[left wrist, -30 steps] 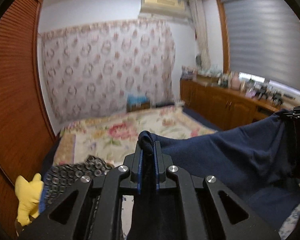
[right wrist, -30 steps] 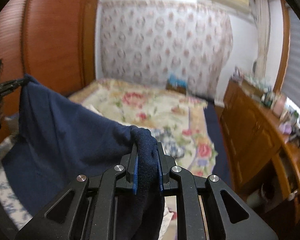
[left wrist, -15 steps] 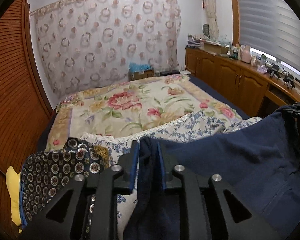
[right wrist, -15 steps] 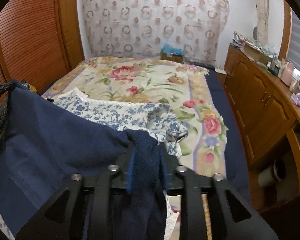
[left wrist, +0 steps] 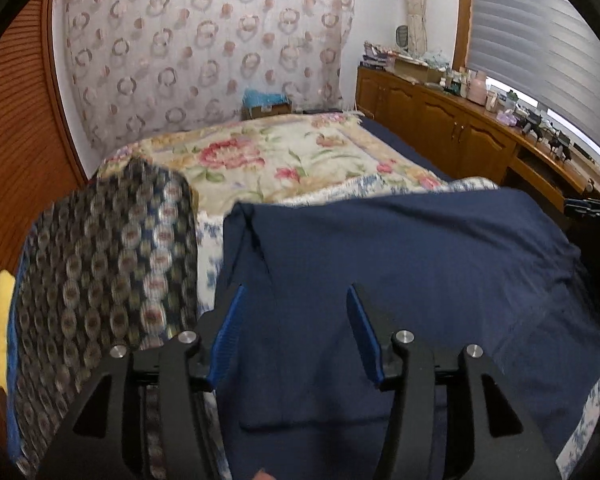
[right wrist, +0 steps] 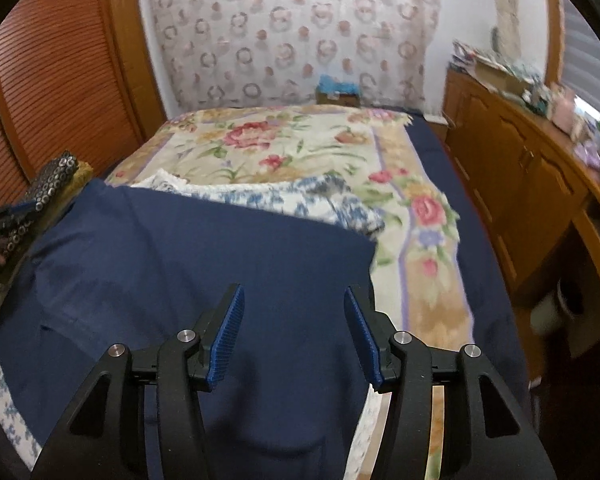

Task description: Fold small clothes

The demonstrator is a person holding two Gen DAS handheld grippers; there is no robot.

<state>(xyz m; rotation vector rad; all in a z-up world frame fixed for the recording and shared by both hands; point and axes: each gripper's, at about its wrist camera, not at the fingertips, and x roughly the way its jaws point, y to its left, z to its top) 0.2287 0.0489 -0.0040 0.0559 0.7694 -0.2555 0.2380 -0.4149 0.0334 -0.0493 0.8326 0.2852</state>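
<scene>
Your left gripper (left wrist: 294,332) tilted downward, jaws just opening, nothing pressed, your right gripper (right wrist: 292,334) the same, pads apart

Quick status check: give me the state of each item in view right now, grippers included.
Left hand-held gripper: open, jaws just opened, nothing gripped.
Right hand-held gripper: open, jaws just opened, nothing gripped.
Navy garment: released, spread flat on the bed, not yet folded.
Patterned dark garment: lying beside the navy one, blurred.
Blue-and-white floral cloth: rumpled, partly under the navy garment.
</scene>
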